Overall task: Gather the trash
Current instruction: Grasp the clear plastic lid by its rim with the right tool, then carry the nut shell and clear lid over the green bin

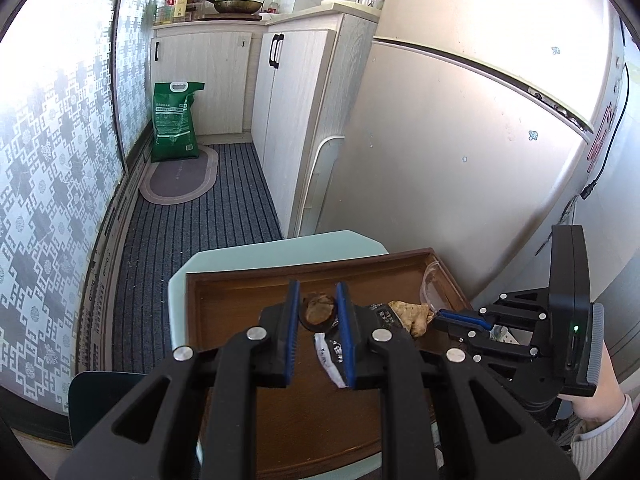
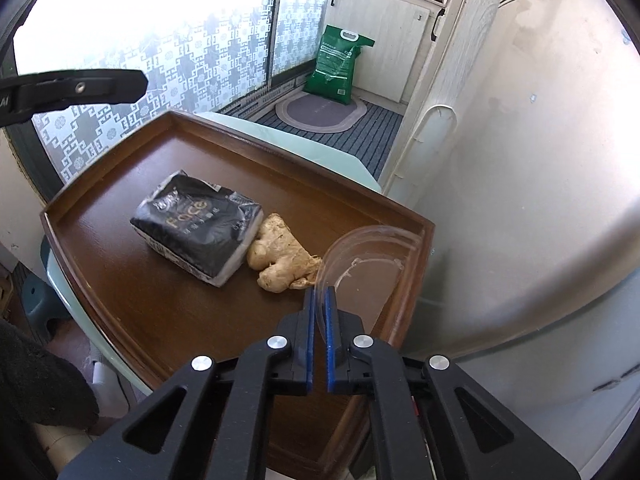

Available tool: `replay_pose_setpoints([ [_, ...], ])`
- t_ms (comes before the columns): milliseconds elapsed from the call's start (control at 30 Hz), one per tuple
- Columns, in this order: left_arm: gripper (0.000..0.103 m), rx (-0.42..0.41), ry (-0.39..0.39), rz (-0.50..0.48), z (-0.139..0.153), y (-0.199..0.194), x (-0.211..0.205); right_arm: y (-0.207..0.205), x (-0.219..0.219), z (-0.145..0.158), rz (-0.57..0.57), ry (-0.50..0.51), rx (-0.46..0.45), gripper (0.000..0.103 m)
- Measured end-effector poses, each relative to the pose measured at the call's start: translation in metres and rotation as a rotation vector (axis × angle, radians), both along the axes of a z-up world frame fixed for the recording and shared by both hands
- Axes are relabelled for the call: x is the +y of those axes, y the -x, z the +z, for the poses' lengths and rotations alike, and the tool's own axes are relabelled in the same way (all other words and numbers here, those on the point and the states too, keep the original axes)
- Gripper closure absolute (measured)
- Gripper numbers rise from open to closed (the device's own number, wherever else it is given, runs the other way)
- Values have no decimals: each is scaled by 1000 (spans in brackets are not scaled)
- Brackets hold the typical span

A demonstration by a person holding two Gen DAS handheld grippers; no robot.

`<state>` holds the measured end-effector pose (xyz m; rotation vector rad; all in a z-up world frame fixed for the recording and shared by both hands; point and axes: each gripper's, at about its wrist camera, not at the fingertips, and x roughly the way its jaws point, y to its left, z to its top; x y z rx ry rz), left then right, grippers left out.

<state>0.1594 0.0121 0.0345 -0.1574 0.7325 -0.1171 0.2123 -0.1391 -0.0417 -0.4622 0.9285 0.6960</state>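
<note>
A brown wooden tray [image 2: 120,280] lies on a pale green table [image 1: 224,256]. On it are a black tissue pack [image 2: 196,228], a piece of ginger [image 2: 280,256] and a clear plastic lid [image 2: 368,256]. My right gripper [image 2: 319,292] is shut on the lid's near edge. My left gripper [image 1: 318,304] is shut on a brown round nut-like piece [image 1: 318,310] and holds it above the tray. In the left wrist view the tissue pack [image 1: 334,354], the ginger [image 1: 410,314], the lid [image 1: 432,288] and the right gripper [image 1: 460,318] also show.
A white fridge [image 1: 460,140] stands close on the right. White cabinets [image 1: 288,112], a green sack [image 1: 174,122] and an oval mat [image 1: 180,176] are beyond on the striped carpet. A patterned window [image 2: 180,52] runs along the left.
</note>
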Motion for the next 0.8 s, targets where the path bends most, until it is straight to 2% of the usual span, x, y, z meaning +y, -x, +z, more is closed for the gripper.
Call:
replay_pose_setpoints([
  [300,84,-26,20,24,13,20,26,7,1,20,-40,-34,-9,100],
  [600,83,-40,18,52,21,39,49,16,2,52,-30,-194,44,100],
  [800,83,-54,14,83,29,55,70,29,23,71,7,-244,45,100],
])
